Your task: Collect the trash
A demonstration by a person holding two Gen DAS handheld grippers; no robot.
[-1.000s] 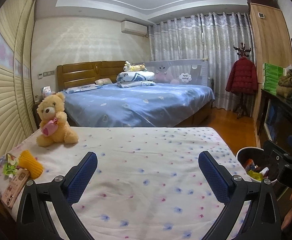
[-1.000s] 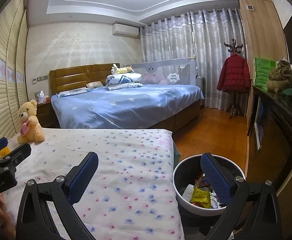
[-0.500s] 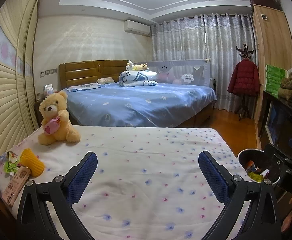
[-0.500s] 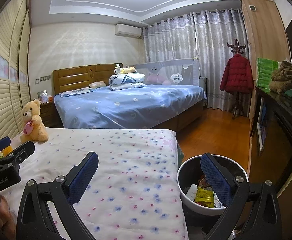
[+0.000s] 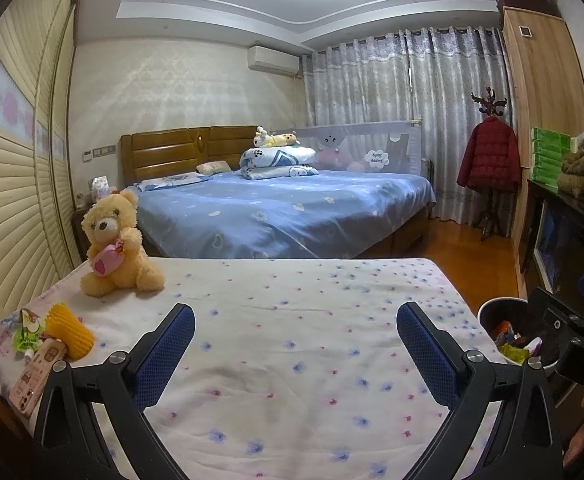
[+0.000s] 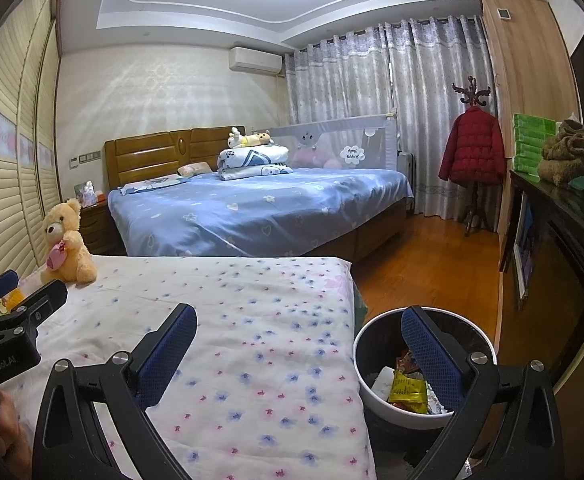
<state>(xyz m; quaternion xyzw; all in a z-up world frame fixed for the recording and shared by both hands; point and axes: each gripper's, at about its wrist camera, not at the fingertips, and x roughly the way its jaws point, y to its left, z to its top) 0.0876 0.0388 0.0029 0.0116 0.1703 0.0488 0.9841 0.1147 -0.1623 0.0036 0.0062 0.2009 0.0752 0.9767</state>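
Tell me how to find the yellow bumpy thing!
Find the flowery bedspread, then its left edge below the teddy bear. The yellow foam sleeve lies there beside a green packet and a pink box; only it is ridged and yellow.

Two beds (image 5: 284,216), one teddy bear (image 5: 116,240), one trash bin (image 6: 424,364), one red jacket (image 6: 472,152), two tools (image 5: 296,344).

The right claw's finger (image 6: 432,354) hides part of the bin's trash (image 6: 406,390); small packets (image 5: 28,332) by the frame edge stay unreadable.
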